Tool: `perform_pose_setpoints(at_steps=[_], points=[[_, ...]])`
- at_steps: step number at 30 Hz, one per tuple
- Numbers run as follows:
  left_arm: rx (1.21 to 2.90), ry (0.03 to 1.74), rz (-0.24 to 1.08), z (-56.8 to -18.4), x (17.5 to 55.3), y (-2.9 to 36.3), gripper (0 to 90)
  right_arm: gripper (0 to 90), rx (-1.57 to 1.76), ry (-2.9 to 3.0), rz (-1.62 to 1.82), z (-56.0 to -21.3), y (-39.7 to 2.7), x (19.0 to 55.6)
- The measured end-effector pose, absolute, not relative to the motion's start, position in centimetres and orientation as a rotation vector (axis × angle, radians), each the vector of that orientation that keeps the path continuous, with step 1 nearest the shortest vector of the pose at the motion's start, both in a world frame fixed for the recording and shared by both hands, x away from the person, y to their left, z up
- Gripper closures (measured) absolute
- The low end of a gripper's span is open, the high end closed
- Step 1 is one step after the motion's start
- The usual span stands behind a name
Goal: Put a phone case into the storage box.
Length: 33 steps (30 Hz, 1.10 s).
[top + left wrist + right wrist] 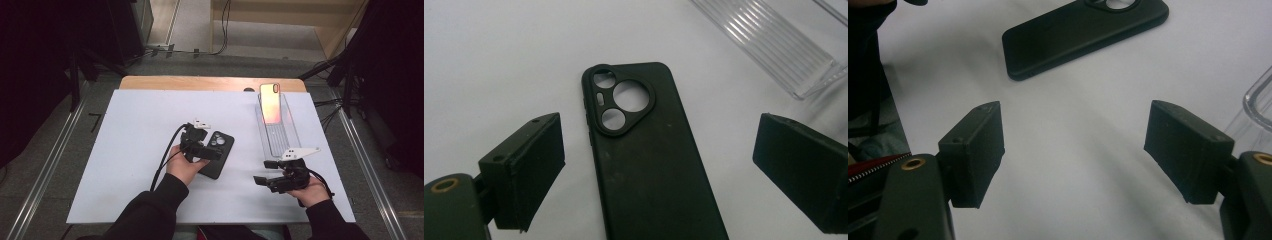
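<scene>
A black phone case (pixel 220 150) lies back up on the white board (pixel 130 150), its camera cut-outs toward the far end. My left gripper (pixel 206 150) hovers over its near half. In the left gripper view the case (pixel 649 165) lies flat between the two pads, and the left gripper (pixel 659 135) is open with a gap on each side. My right gripper (pixel 262 171) rests near the front right of the board, pointing left. It is open (pixel 1075 125) with only bare board between its pads; the case (pixel 1083 30) lies farther off.
A clear ribbed plastic tray (pixel 280 135) stands at the right of the board, with a glossy phone (pixel 270 102) leaning in its far end. The tray's corner (pixel 1260 105) sits close to my right gripper. A wooden table edge (pixel 210 82) runs behind the board.
</scene>
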<state>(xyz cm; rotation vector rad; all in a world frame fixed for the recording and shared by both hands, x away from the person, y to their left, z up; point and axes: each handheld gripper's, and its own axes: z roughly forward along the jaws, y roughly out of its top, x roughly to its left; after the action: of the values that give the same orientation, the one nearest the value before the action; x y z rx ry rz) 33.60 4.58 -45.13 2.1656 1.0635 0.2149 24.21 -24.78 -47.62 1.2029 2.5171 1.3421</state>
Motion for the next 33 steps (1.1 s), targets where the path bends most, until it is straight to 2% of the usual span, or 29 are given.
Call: perform_pose_setpoints(at_steps=[33], points=[[2.22,1.109,0.267,-48.0,33.2,3.1,6.5,21.9,1.228,2.522,1.318,-47.8,-25.0,24.3]])
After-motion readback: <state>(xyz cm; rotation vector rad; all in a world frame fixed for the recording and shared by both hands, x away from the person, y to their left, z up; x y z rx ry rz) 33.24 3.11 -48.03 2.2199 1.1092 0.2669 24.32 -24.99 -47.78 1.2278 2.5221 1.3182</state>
